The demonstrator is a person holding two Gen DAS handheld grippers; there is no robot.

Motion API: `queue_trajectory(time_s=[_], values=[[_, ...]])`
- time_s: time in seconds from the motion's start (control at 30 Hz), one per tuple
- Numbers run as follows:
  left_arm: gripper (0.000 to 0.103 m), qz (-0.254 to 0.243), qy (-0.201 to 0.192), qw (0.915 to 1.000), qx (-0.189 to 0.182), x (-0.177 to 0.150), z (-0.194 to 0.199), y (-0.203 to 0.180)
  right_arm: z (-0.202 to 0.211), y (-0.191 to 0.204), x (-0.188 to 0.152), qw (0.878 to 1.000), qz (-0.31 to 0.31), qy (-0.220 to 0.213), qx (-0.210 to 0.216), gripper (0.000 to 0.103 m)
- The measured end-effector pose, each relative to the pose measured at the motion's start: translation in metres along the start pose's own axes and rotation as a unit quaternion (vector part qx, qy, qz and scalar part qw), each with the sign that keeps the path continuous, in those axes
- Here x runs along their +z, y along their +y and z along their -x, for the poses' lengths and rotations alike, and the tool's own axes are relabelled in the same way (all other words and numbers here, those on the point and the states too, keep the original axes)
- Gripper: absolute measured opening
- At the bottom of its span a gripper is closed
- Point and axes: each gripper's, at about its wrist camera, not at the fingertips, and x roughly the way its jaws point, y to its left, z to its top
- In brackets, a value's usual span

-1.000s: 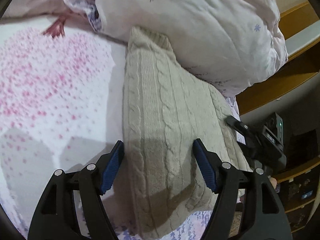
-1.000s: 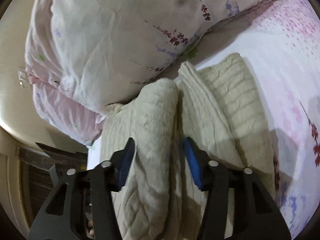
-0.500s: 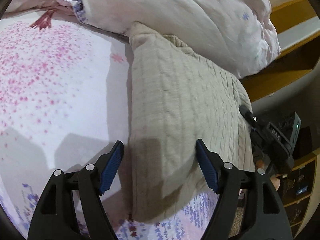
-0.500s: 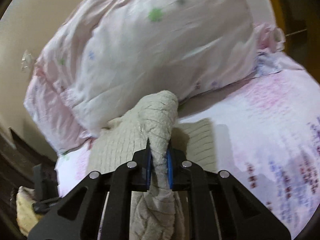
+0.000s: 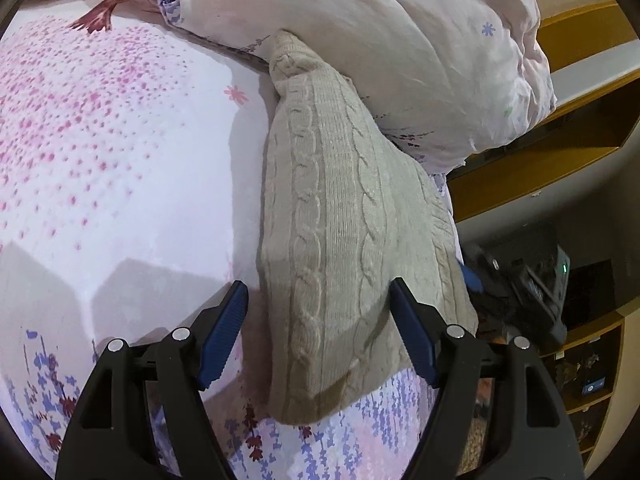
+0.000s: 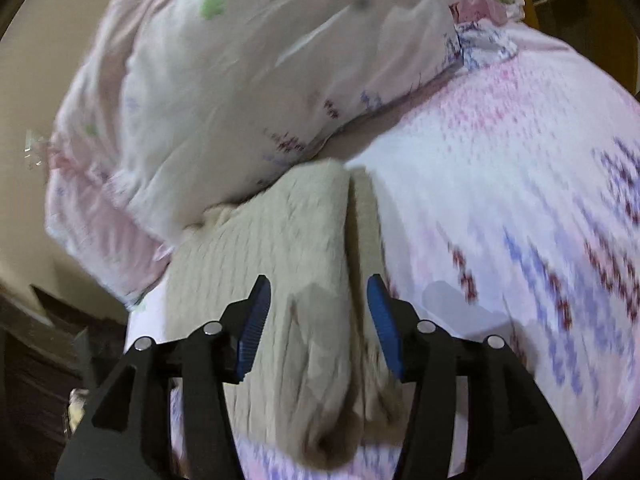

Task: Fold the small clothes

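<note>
The folded cream sweater [image 5: 344, 240] lies on the bed [image 5: 120, 160], long axis running away toward the pillow [image 5: 380, 40]. Left gripper [image 5: 318, 328] hangs spread, empty; right gripper [image 6: 316, 320] is opening, straddling its near end.

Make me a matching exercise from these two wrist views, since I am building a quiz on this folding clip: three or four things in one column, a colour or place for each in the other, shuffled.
Things:
1. cable-knit sweater
2. bedsheet
3. duvet
4. left hand-held gripper pads

Descriptions:
A. bunched up behind the knitwear, pale with small flower prints
B. blue
C. cream, lying folded on the bed
D. white with pink speckles, purple sprigs near its edge

Pairs: 1-C, 2-D, 3-A, 4-B
</note>
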Motion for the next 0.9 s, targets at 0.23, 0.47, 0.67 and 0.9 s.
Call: queue_trajectory(time_s=[0.23,0.47,0.67,0.9], values=[[0.061,-0.013,-0.012,0.9998,0.013,-0.009,0.003,-0.004,-0.003,0.016,-0.035,0.998,0.057,0.028,-0.025,0.013],[0.025,-0.015,-0.016,0.9998,-0.003,-0.021,0.001,-0.008,0.03,0.025,-0.031,0.996,0.081,-0.044,-0.02,0.01],[0.017,-0.005,-0.029,0.9995,-0.014,-0.038,0.007,-0.006,0.007,-0.005,-0.041,0.997,0.049,0.0,-0.066,0.01],[0.028,0.018,-0.014,0.9997,-0.007,-0.022,0.015,-0.004,0.014,-0.015,-0.028,0.999,0.009,0.0,-0.038,0.05]])
